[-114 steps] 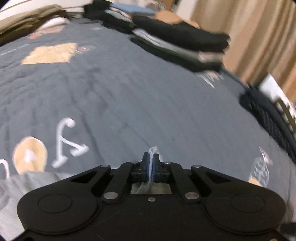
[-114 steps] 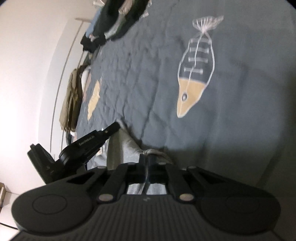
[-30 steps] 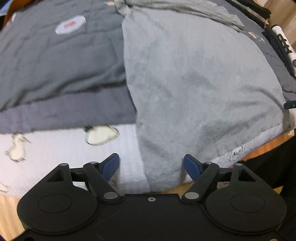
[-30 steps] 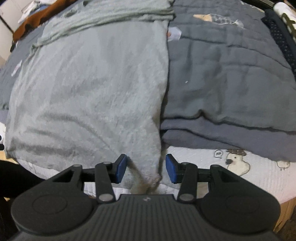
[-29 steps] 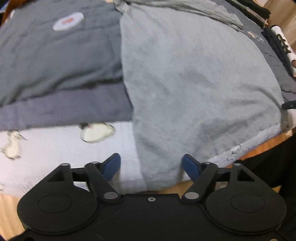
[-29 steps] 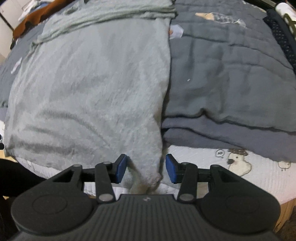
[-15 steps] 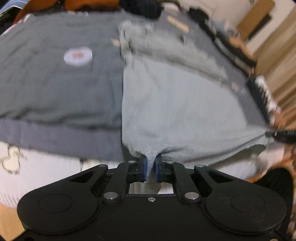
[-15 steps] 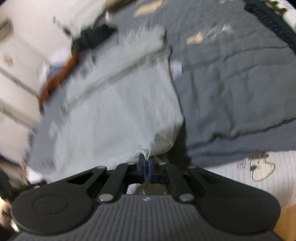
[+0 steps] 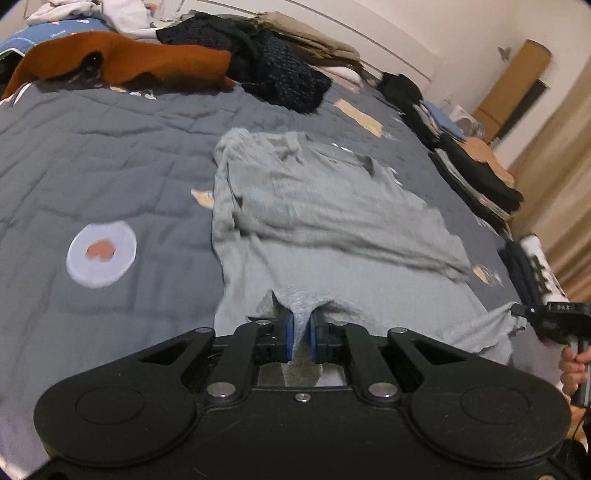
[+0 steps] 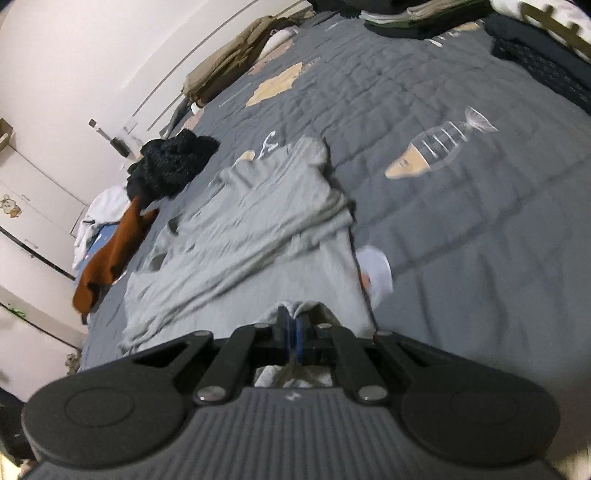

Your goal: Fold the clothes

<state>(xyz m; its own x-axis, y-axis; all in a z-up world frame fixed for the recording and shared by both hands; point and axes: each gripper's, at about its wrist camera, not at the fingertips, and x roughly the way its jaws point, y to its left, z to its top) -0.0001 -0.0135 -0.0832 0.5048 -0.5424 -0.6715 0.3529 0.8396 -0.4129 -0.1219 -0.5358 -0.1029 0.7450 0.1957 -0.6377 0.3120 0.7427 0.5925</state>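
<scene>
Left wrist view: a grey shirt (image 9: 332, 221) lies spread on a dark grey quilt (image 9: 110, 155), its near hem pinched between the closed blue pads of the left gripper (image 9: 299, 334). The right gripper (image 10: 294, 334) is clamped on the hem's other corner. Beyond the grippers sit a rust-coloured garment (image 9: 129, 62), a dark knit heap (image 9: 280, 74) and, to the right, stacked folded clothes (image 9: 472, 173) beside a white wall (image 9: 461, 33).
</scene>
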